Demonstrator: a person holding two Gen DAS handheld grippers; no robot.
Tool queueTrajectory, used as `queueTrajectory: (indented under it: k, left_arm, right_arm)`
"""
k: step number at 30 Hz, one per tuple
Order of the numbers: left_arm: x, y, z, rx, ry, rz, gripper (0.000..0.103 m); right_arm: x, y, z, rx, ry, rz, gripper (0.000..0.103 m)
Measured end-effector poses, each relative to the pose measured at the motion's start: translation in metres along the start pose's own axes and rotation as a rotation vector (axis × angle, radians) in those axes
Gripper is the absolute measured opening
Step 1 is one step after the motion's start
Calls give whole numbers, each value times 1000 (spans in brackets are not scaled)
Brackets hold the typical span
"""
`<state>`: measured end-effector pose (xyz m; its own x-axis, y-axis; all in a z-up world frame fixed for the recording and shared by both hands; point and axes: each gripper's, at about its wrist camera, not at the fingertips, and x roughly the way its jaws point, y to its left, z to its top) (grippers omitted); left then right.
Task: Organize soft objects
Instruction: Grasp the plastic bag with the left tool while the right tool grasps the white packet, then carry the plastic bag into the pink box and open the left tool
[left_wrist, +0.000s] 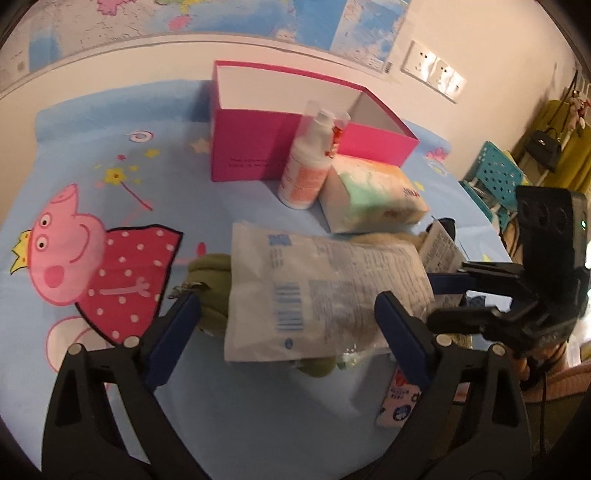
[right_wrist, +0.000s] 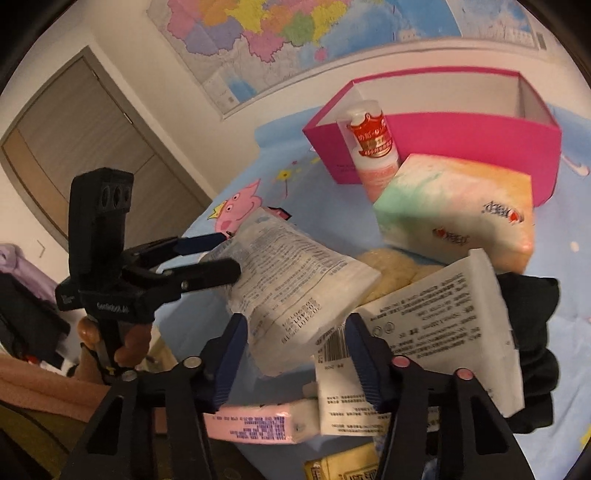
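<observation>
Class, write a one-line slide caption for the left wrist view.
Open left gripper straddles a white printed pouch on a cartoon tablecloth, pink box behind.

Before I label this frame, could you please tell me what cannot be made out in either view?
- Box contents: near wall hides the floor in both views.
- Green plush: left view, mostly under the white pouch.
- Beige plush: right view, covered by packs.
- Yellow pack: right view, cut off at the bottom edge.
- Pouch print: blurred, unreadable.
</observation>
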<state>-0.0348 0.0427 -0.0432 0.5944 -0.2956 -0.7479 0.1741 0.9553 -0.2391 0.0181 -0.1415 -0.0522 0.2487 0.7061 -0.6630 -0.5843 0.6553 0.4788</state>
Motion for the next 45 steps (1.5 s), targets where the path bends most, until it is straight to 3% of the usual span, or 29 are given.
queueTrajectory:
  k: [1, 3, 10, 13, 21, 31, 38, 45]
  left_arm:
    - [0, 0, 0, 2, 2, -1, 96]
    - [-1, 0, 1, -1, 10, -23, 95]
    - [-10, 0, 4, -9, 6, -41, 71]
    - [-16, 1, 6, -14, -8, -57, 66]
    - [-40, -7, 30, 28, -99, -61, 66]
    - [-52, -18, 98, 107, -208, -37, 66]
    - [-30, -9, 150, 89, -188, -56, 66]
    - [10, 0, 176, 77, -138, -45, 66]
  right_arm:
    - [2, 0, 1, 2, 0, -2, 45]
    - [3, -1, 1, 11, 0, 5, 30]
    - [0, 1, 4, -20, -36, -26, 22]
    - [-5, -1, 7, -23, -56, -29, 22]
    - [-32, 7, 29, -93, -113, -22, 21]
    - [-75, 18, 92, -199, -243, -61, 21]
    - [-72, -2, 134, -190, -268, -85, 21]
    - [-51, -40, 171, -110, -237, -86, 21]
